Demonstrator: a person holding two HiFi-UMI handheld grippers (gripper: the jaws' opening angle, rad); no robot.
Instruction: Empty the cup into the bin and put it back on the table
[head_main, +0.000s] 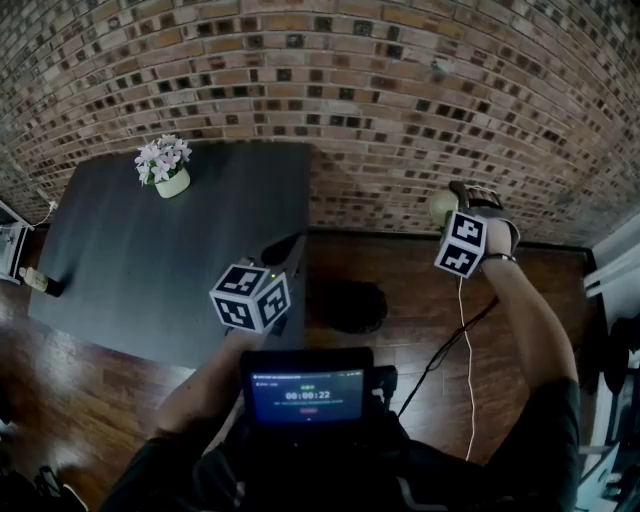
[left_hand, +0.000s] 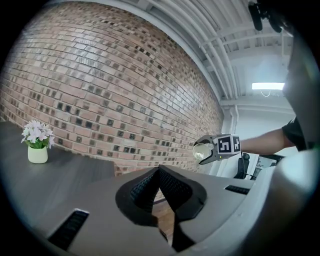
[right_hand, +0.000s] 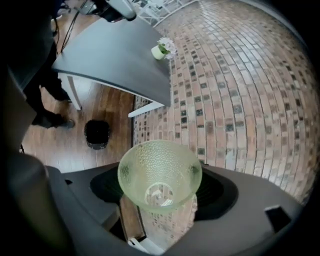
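Greenish pebbled glass marks the cup (right_hand: 159, 170), which sits crosswise between the wide-spread jaws of my right gripper (right_hand: 160, 194), the pads bearing on its sides. Its mouth faces the gripper camera, and I can see the bricks through its base. I can make out no contents. In the head view the cup (head_main: 443, 205) hangs in the air close to the brick wall (head_main: 400, 100), off the table (head_main: 150, 260) and well to the right of the bin (head_main: 357, 305), which stands on the wooden floor (head_main: 400, 270) just beside the table's near corner. My left gripper (left_hand: 161, 175) rests level above the table edge, its jaws brought together with nothing between them. A flower pot (head_main: 165, 168) stands near the table's far edge. I judge the emptying step to be in hand: the cup is lifted and partly tipped, but it is not above the bin, so anything poured from here would land on the floor. The next move calls for carrying the cup left until it is over the bin's mouth and tipping its rim downward. The cup then goes upright onto the table, well apart from the flower pot.
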